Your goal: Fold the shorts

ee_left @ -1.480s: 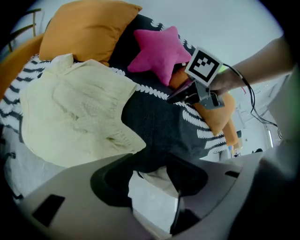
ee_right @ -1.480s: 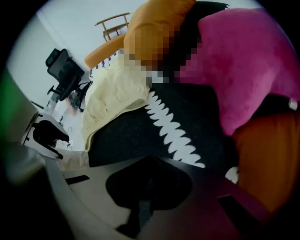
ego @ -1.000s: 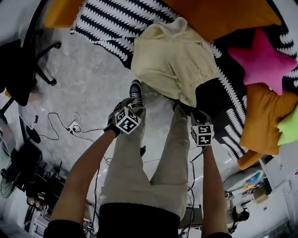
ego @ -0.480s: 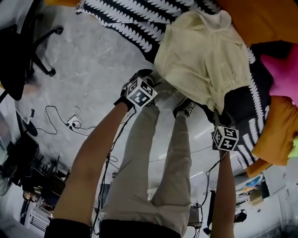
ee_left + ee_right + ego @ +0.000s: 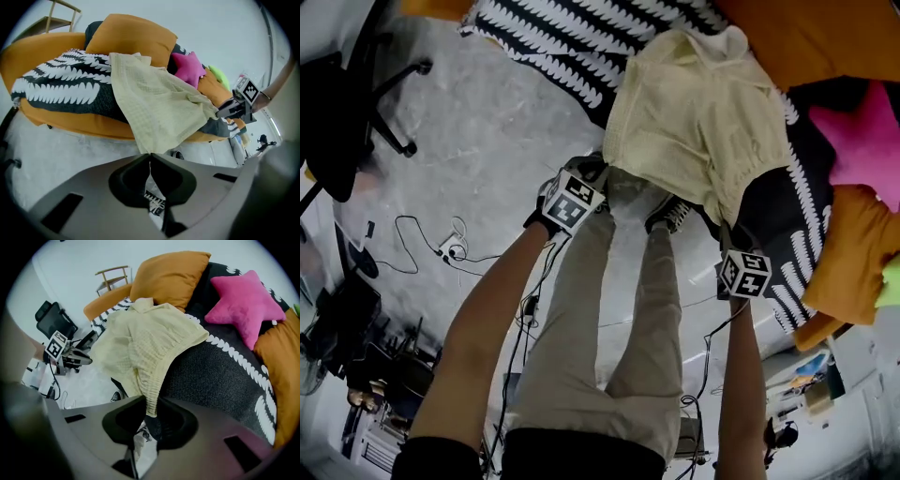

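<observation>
Pale yellow shorts, crumpled, draped over b&w throw, hem hanging off edge

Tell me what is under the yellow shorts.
A black-and-white patterned throw shows under the shorts, spread over an orange sofa. Their near edge hangs past the seat, above the grey floor. What lies directly beneath the cloth is covered.

No letters, numbers or brand names could be read in any view. The only signs were black-and-white square code patterns. These stood on the faces of the left cube, part of the left gripper, at the lower left corner of the shorts in the head view. They also stood on the right cube, part of the right gripper, just below the shorts' lower right edge.
</observation>
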Available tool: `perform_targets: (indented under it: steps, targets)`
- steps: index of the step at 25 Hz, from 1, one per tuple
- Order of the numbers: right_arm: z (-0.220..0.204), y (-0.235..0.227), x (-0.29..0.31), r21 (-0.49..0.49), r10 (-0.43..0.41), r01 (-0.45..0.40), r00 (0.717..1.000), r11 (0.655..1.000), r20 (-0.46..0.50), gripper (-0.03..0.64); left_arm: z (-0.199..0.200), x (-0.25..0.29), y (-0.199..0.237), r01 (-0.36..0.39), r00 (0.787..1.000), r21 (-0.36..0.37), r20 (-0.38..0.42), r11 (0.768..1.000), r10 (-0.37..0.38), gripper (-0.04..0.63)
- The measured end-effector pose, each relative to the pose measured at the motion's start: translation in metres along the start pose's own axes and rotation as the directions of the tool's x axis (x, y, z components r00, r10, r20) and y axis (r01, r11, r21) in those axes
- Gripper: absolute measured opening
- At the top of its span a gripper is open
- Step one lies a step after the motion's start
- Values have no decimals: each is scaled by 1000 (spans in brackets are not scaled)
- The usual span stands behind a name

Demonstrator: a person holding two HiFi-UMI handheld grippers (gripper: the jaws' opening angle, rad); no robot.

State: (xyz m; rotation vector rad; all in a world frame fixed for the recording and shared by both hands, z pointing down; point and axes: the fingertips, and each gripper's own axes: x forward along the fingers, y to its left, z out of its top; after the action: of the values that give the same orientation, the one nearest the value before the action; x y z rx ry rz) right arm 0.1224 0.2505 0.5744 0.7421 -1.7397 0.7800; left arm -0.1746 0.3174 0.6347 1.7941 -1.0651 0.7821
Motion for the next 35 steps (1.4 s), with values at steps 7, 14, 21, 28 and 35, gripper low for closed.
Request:
perform_targets:
  steps: [7, 14, 21, 28, 35]
  targets:
    - [18, 17, -73, 61, 22, -29, 993, 998, 113, 79, 12, -99, -18, 8, 1000, -42, 9, 999, -7, 17]
    - [21, 24, -131, 117, 36, -58, 983, 991, 182, 73, 34, -175, -30, 8, 1000, 46, -30, 999, -6, 15]
    - [-36, 48, -122, 233, 144, -156, 987, 960, 68, 74, 15, -209, -50, 69, 980, 110, -195, 992, -46, 16]
    - [-49, 64, -119, 318, 225, -251, 967, 914, 116, 75, 43, -217, -40, 36, 968, 180, -250, 983, 10, 17]
    - [-13, 23, -130, 131, 144, -175, 965, 976, 218, 77, 163, -176, -37, -29, 976, 357, -193, 934, 104, 17]
